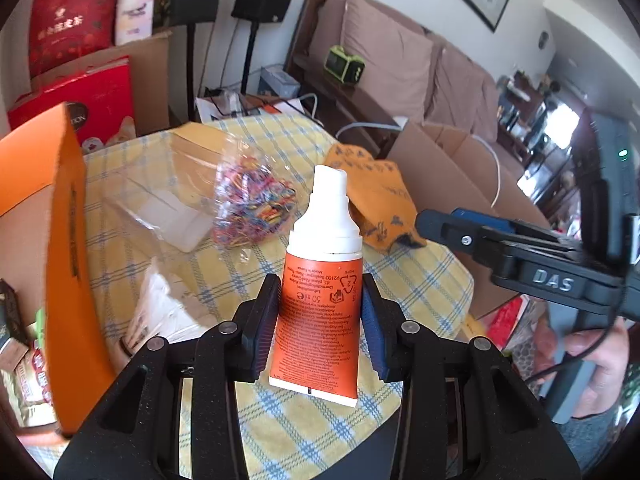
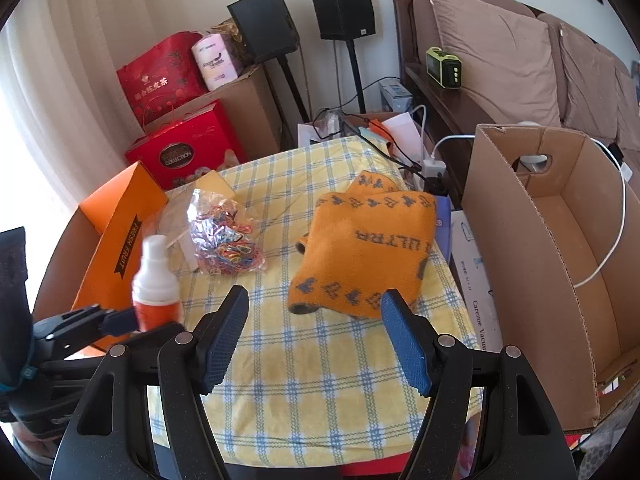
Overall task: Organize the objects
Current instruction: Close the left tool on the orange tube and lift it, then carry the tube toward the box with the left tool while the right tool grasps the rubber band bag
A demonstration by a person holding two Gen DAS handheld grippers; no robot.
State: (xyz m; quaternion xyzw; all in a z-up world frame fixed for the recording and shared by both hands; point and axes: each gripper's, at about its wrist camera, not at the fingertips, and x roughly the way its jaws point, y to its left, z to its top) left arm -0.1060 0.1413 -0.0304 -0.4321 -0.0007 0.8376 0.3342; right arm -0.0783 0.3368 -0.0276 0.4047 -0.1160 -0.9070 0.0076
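My left gripper (image 1: 320, 304) is shut on an orange tube with a white cap (image 1: 324, 280), held upright above the yellow checked tablecloth (image 1: 420, 280). The tube also shows at the left of the right wrist view (image 2: 158, 280). My right gripper (image 2: 314, 320) is open and empty above the cloth, just short of a folded orange towel (image 2: 368, 248) printed with "ULTRA". The towel lies right of the tube in the left wrist view (image 1: 380, 196). A clear bag of coloured rubber bands (image 2: 224, 236) lies mid-table, also in the left wrist view (image 1: 252, 200).
An open orange "FRESH FRUIT" box (image 2: 116, 240) stands at the table's left edge. A large open cardboard box (image 2: 552, 264) stands to the right. Red gift boxes (image 2: 180, 152), speakers and a sofa (image 2: 500, 52) are behind. Crumpled clear packaging (image 1: 160, 208) lies beside the bag.
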